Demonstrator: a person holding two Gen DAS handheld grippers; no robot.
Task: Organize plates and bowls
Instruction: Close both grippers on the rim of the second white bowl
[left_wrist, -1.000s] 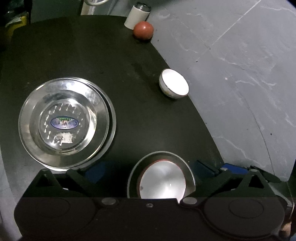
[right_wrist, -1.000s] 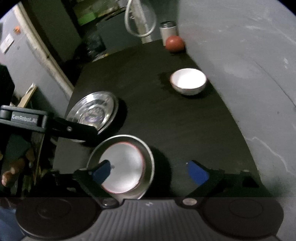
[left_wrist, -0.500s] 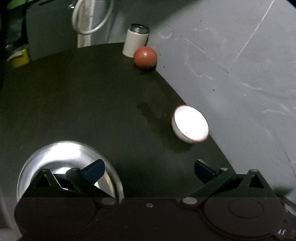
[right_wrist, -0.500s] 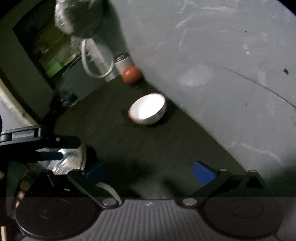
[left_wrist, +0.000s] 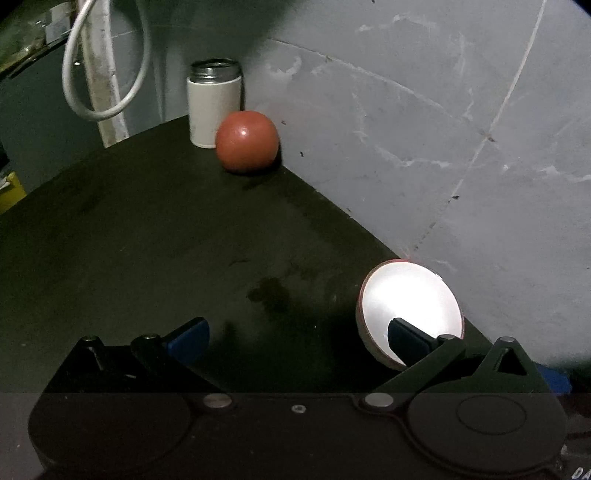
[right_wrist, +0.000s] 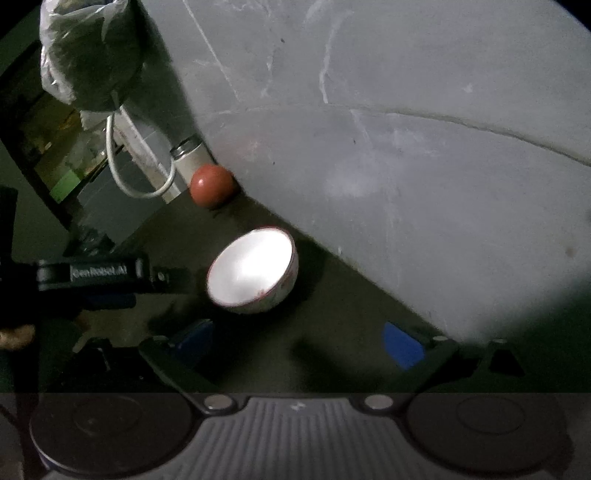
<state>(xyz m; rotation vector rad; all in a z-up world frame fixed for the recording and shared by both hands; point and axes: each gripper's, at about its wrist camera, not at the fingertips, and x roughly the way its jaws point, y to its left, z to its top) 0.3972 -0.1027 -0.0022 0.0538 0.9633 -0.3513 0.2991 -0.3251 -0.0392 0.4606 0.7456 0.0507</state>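
Both views are dim, with a light falling from the camera side. The white bowl (left_wrist: 408, 306) glares, its inside washed out. The table (left_wrist: 147, 236) stays near black. Fisheye bending curves the wall (right_wrist: 406, 129); corners vignette, and the right wrist view is slightly blurred.

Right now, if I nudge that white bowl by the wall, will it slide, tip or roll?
The white bowl looks like glazed ceramic, so probably rigid, breakable and slick under the fingers. Its rounded underside suggests a small foot, so a rim-high push may rock it. On the dark tabletop, a low push likely slides it.

Ball (left_wrist: 246, 141) before can (left_wrist: 214, 103); bowl (left_wrist: 408, 302) nearer, right.
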